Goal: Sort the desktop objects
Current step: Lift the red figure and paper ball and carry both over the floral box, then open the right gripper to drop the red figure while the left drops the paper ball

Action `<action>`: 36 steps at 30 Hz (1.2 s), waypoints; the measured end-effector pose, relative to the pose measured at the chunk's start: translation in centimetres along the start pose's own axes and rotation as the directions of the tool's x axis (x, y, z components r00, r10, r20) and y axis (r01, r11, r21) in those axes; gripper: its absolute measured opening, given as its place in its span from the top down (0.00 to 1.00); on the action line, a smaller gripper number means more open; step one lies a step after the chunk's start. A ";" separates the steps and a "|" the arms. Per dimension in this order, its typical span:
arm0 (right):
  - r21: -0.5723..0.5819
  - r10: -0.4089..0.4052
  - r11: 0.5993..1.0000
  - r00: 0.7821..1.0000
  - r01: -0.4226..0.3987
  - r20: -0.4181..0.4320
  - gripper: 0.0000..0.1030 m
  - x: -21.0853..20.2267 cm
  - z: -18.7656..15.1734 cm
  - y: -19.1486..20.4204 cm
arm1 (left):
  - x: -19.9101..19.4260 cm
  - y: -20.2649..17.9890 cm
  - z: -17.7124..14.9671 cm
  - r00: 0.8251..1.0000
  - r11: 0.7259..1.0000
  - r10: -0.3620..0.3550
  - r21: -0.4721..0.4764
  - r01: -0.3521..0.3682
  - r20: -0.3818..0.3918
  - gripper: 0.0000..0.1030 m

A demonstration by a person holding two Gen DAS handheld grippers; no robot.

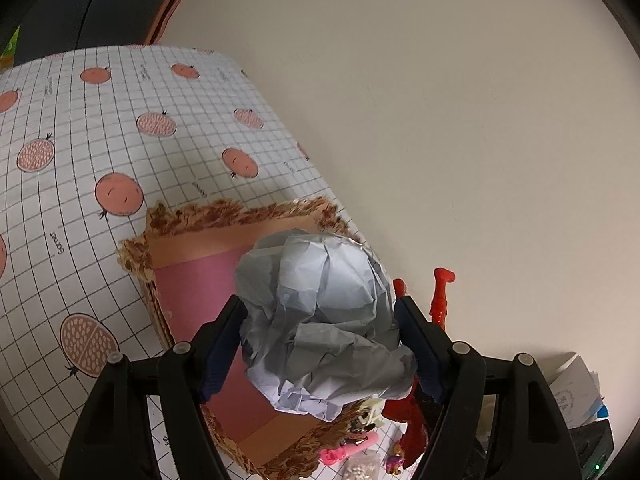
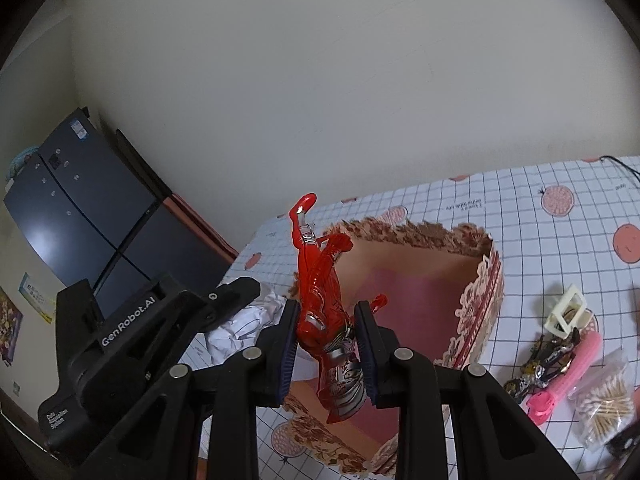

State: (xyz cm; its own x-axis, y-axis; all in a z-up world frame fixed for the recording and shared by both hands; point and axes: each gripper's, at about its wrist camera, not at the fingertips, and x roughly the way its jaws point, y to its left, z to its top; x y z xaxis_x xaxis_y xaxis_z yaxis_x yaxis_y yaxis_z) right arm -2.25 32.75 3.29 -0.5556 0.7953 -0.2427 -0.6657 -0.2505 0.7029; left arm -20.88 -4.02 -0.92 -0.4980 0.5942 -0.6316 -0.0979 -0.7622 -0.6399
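My left gripper (image 1: 320, 312) is shut on a crumpled ball of white paper (image 1: 320, 320), held over the open box (image 1: 200, 280) with a pink floor and brown patterned rim. My right gripper (image 2: 326, 320) is shut on a red and silver toy figure (image 2: 324, 300), which hangs head down with its legs up above the same box (image 2: 420, 280). In the right wrist view the left gripper's black body (image 2: 140, 340) and the paper ball (image 2: 244, 324) show at the left. In the left wrist view the red figure (image 1: 440, 296) shows at the right, beside the paper.
The table wears a grid cloth (image 1: 100, 140) with pomegranate prints. Right of the box lie a cream hair clip (image 2: 566, 312), a dark patterned clip (image 2: 540, 364), a pink clip (image 2: 560, 380) and a bag of cotton swabs (image 2: 604, 400). A dark fridge (image 2: 80, 220) stands at the left. Papers (image 1: 576, 392) sit at the right.
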 end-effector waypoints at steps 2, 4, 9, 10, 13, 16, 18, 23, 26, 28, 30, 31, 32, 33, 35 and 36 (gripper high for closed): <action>0.009 -0.011 1.000 1.000 0.011 -0.019 0.71 0.8 -0.4 -0.5 | 0.3 0.1 -0.1 1.000 1.000 0.011 0.002 -0.011 -0.005 0.26; 0.012 -0.015 1.000 1.000 0.015 -0.025 0.71 1.0 -0.5 -0.7 | 0.5 0.2 -0.2 1.000 1.000 0.021 0.007 -0.021 -0.006 0.26; 0.025 -0.030 0.999 0.998 0.032 -0.062 0.71 2.3 -1.1 -1.4 | 1.6 0.7 -0.5 0.998 0.998 0.062 0.011 -0.062 -0.019 0.26; 0.024 -0.039 0.999 0.997 0.041 -0.074 0.71 2.7 -1.3 -1.6 | 2.0 0.9 -0.7 0.997 0.998 0.069 0.007 -0.069 -0.028 0.26; 0.023 -0.047 0.999 0.995 0.049 -0.085 0.71 3.2 -1.5 -1.8 | 2.8 1.0 -1.0 0.995 0.996 0.086 0.014 -0.085 -0.046 0.26; 0.031 -0.059 0.998 0.993 0.062 -0.101 0.71 3.8 -1.8 -2.1 | 3.3 1.1 -1.3 0.993 0.995 0.098 0.021 -0.097 -0.060 0.26; 0.035 -0.064 0.997 0.992 0.068 -0.107 0.71 4.0 -1.9 -2.2 | 3.6 1.1 -1.5 0.992 0.995 0.103 0.023 -0.102 -0.072 0.26; 0.034 -0.067 0.997 0.991 0.072 -0.118 0.71 4.3 -2.1 -2.2 | 3.9 1.1 -1.8 0.990 0.993 0.114 0.027 -0.112 -0.084 0.25; 0.032 -0.073 0.997 0.990 0.077 -0.124 0.71 4.4 -2.3 -2.2 | 4.0 1.1 -1.8 0.990 0.993 0.117 0.029 -0.115 -0.084 0.25; 0.032 -0.074 0.996 0.989 0.079 -0.127 0.71 4.4 -2.2 -2.2 | 4.0 1.3 -1.8 0.989 0.992 0.122 0.027 -0.120 -0.087 0.25; 0.032 -0.078 0.996 0.988 0.083 -0.130 0.69 4.5 -2.1 -2.2 | 4.1 1.4 -1.8 0.988 0.992 0.128 0.024 -0.126 -0.091 0.25; 0.033 -0.078 0.996 0.988 0.083 -0.131 0.69 4.5 -2.1 -2.1 | 4.2 1.4 -1.8 0.987 0.992 0.129 0.024 -0.128 -0.093 0.25; 0.034 -0.080 0.996 0.988 0.086 -0.133 0.69 4.5 -2.0 -2.2 | 4.2 1.4 -1.7 0.987 0.991 0.130 0.023 -0.128 -0.094 0.24; 0.038 -0.079 0.996 0.988 0.085 -0.135 0.69 4.5 -2.1 -2.3 | 4.2 1.4 -1.7 0.987 0.991 0.132 0.023 -0.130 -0.095 0.24; 0.042 -0.074 0.996 0.988 0.080 -0.138 0.69 4.5 -2.0 -2.3 | 4.2 1.5 -1.7 0.986 0.991 0.137 0.022 -0.136 -0.095 0.24; 0.040 -0.076 0.996 0.988 0.082 -0.138 0.69 4.5 -2.0 -2.3 | 4.2 1.5 -1.7 0.986 0.990 0.138 0.019 -0.136 -0.095 0.23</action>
State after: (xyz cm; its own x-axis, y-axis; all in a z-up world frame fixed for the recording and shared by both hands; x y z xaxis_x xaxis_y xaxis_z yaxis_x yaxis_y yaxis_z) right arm -4.24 35.79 -0.76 -0.5670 0.7283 -0.3849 -0.6884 -0.1624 0.7069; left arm -21.65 -2.20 -5.29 -0.4229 0.5052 -0.7523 -0.0457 -0.8410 -0.5391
